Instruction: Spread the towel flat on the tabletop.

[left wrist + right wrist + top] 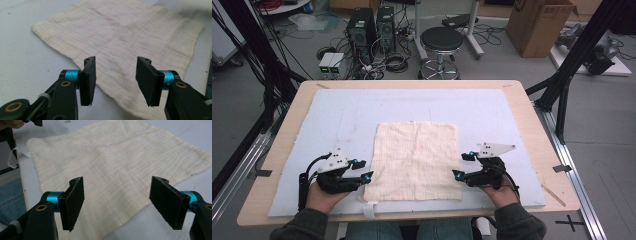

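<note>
A cream square cloth [417,160] lies spread flat on the pale blue mat [347,115], near the table's front. My left gripper [363,170] is held at the cloth's left edge near the front corner, open, jaws pointing right with nothing between them. My right gripper [464,165] faces it from the cloth's right edge, also open and holding nothing. In the left gripper view the left gripper [117,75] hovers just above the cloth [125,37]. In the right gripper view the right gripper [122,200] spreads wide over the edge of the cloth [112,162].
The mat covers most of a wooden table [532,125]. A white label tab [370,210] hangs off the mat's front edge. Beyond the table stand a black stool [441,42], computer towers [362,30], cables and a cardboard box [537,25]. Black frame posts [577,55] flank the table.
</note>
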{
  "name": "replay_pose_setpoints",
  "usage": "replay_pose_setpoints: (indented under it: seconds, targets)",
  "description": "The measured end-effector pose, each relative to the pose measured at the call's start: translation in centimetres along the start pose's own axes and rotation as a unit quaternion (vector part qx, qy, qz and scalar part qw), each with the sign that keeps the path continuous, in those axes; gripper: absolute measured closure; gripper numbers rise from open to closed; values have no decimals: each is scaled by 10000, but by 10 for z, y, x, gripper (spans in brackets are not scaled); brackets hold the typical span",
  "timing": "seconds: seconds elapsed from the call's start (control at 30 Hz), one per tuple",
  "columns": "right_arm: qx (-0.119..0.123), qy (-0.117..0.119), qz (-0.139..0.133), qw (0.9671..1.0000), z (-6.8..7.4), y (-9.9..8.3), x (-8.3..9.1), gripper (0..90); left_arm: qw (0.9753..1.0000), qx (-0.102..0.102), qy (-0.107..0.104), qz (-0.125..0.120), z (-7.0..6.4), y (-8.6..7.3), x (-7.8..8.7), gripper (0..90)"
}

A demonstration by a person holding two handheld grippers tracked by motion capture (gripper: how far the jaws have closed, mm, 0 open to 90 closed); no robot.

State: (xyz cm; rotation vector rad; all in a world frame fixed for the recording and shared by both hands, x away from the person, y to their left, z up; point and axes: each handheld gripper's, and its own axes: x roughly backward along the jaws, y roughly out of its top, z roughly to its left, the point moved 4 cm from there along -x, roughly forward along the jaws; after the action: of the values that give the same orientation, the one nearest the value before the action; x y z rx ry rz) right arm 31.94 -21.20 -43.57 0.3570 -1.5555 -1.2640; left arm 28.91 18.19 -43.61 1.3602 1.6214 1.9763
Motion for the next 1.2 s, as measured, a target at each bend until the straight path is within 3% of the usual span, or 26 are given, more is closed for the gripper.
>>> replay_pose_setpoints:
  seconds: [0.27, 1.2]
  targets:
    - [-4, -26, 18, 10000, -2, 2, -5, 219, 10000, 45, 21, -34, 1, 2, -1, 458]
    - [-79, -196, -21, 9998, -28, 21, -17, 211, 9999, 49, 162, 32, 6, 3, -6, 400]
